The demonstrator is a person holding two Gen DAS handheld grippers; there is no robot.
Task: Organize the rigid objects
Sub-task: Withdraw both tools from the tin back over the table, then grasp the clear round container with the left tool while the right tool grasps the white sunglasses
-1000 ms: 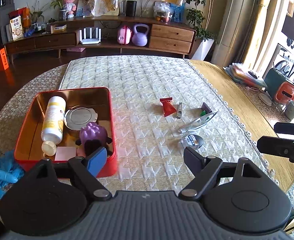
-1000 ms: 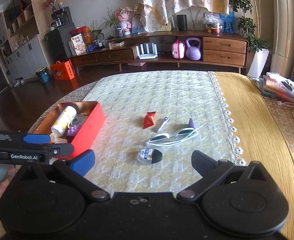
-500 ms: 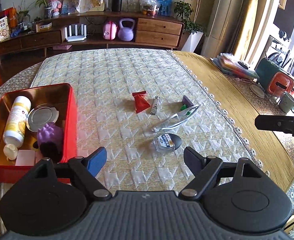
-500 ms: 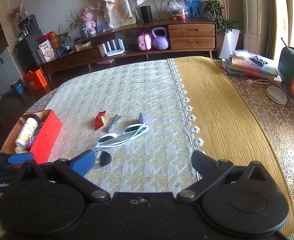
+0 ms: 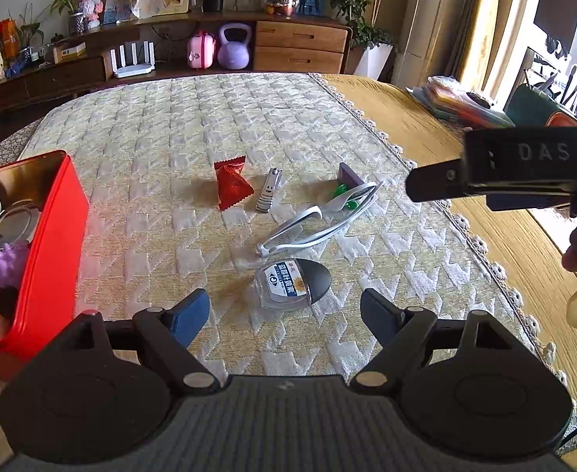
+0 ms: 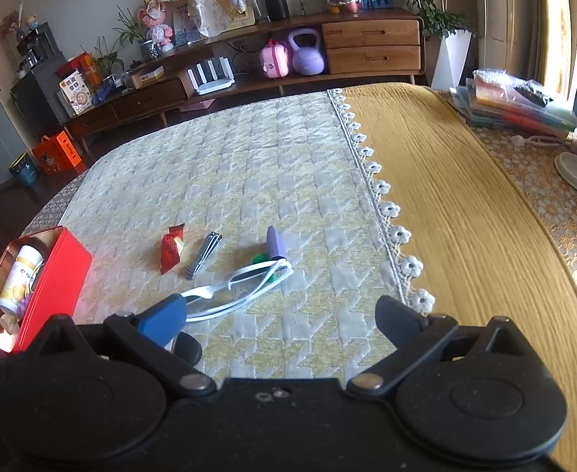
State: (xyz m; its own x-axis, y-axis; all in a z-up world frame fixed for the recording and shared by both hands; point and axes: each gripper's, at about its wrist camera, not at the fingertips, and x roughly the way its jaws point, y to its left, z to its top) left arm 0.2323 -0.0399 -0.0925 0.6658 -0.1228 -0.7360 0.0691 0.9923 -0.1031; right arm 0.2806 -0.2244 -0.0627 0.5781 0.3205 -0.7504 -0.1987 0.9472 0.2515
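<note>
On the quilted cloth lie a red snack packet [image 5: 231, 185], a nail clipper [image 5: 268, 190], white-framed glasses [image 5: 320, 218], a purple block [image 5: 347, 175] with a green bit beside it, and a small clear bottle with a black cap [image 5: 292, 283]. My left gripper [image 5: 284, 312] stands open just short of that bottle, nothing between its fingers. My right gripper [image 6: 284, 318] is open too, over bare cloth to the right of the glasses [image 6: 241, 287]; its side shows in the left wrist view at the right edge [image 5: 497, 177]. A red tin [image 5: 52, 244] at the left holds a white bottle, a round lid and a purple toy.
A lace-edged seam [image 6: 383, 212] divides the quilted cloth from a yellow cloth on the right. Stacked folders [image 6: 516, 106] and a white dish [image 6: 575, 173] sit at the far right. A low wooden sideboard [image 5: 170, 59] runs along the far wall.
Both grippers have moved rightward and lower. The red tin slid toward the left edge of both views, the small bottle now lies just ahead of the left fingers, and the right gripper rolled.
</note>
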